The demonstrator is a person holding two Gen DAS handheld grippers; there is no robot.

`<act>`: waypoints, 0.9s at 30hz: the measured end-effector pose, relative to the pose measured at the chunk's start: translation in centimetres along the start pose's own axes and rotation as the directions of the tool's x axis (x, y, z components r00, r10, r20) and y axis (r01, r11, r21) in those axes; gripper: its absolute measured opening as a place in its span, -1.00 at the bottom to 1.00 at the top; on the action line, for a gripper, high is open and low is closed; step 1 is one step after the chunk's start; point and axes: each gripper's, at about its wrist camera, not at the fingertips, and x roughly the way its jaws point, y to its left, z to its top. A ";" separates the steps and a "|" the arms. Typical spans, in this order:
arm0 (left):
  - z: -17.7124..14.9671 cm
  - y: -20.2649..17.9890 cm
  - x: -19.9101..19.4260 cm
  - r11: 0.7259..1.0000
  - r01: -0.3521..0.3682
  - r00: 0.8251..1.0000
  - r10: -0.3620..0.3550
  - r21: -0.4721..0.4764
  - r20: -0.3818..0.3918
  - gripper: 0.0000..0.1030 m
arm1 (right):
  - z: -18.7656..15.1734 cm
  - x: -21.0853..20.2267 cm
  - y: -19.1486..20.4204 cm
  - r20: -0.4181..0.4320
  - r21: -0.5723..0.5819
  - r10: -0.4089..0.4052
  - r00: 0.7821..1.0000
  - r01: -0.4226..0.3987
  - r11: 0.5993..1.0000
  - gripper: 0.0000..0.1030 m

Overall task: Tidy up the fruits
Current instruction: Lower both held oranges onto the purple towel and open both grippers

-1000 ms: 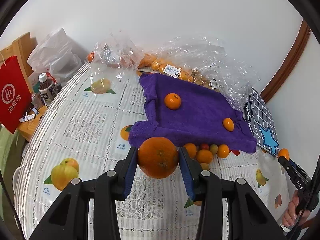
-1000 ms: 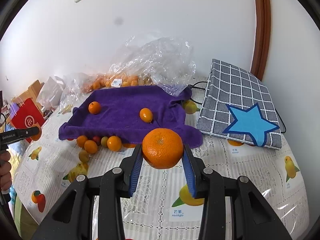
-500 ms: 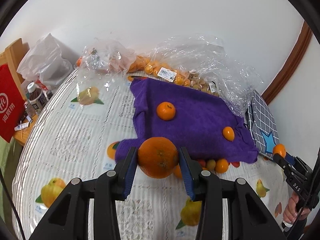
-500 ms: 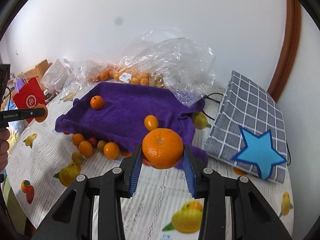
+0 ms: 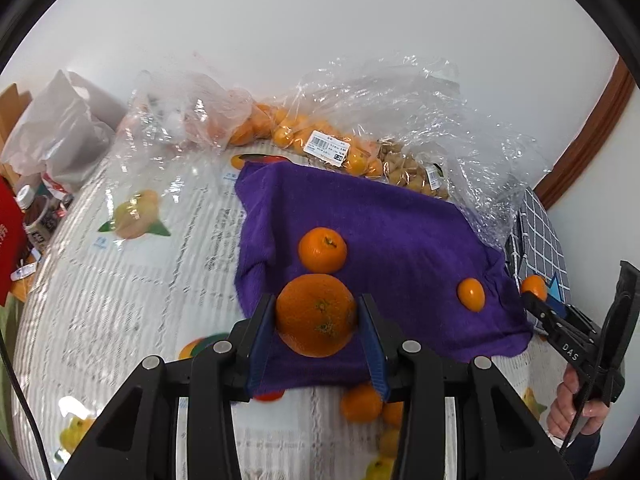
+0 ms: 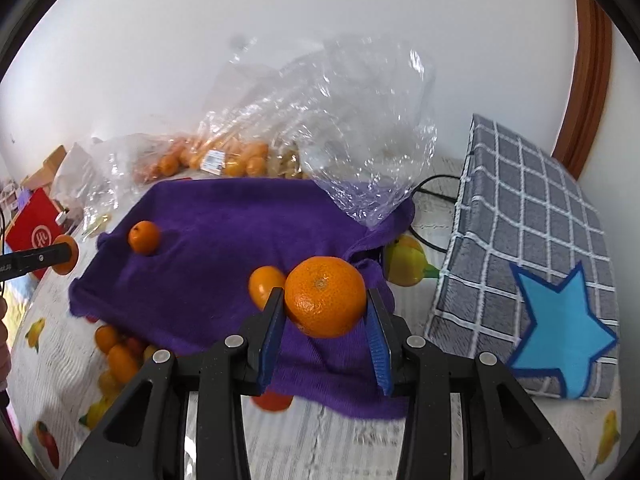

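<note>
Purple towel (image 5: 400, 236), 2 mandarins on it; left gripper (image 5: 316, 314) clamped on orange (image 5: 316, 314) above near-left edge; right gripper (image 6: 325, 303) clamped on mandarin (image 6: 325, 303) above near-right edge.

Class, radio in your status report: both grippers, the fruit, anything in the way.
Left gripper shut on an orange. Right gripper shut on a mandarin. Both above the purple towel, two fruits already there. Nothing in the way.

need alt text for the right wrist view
Black tongs with blue pads grip a round orange mandarin above a rumpled purple towel holding two smaller oranges; a grey checked bag with a blue star lies right.
</note>
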 end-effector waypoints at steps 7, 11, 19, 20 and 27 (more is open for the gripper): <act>0.8 -1.1 3.4 1.000 0.021 0.999 -0.020 0.017 -0.046 -0.23 | 0.7 3.2 0.0 -0.043 -0.003 -0.008 0.999 0.008 1.000 -0.24; 0.7 -1.4 5.1 0.999 0.009 0.997 -0.006 0.032 -0.075 -0.23 | 0.5 4.6 0.3 -0.070 -0.015 -0.014 0.997 0.013 1.000 -0.24; 0.1 -1.5 7.0 0.998 -0.002 0.993 0.009 0.057 -0.120 -0.23 | 0.0 6.2 0.4 -0.102 -0.029 -0.036 0.994 0.033 0.999 -0.24; 0.1 -1.6 7.2 0.998 -0.003 0.992 0.011 0.060 -0.126 -0.23 | -0.1 6.3 0.6 -0.102 -0.041 -0.043 0.994 0.039 0.998 -0.24; -0.2 -1.8 7.6 0.997 -0.015 0.992 0.024 0.075 -0.126 -0.23 | -0.2 6.2 0.8 -0.107 -0.050 -0.036 0.994 0.031 0.998 -0.24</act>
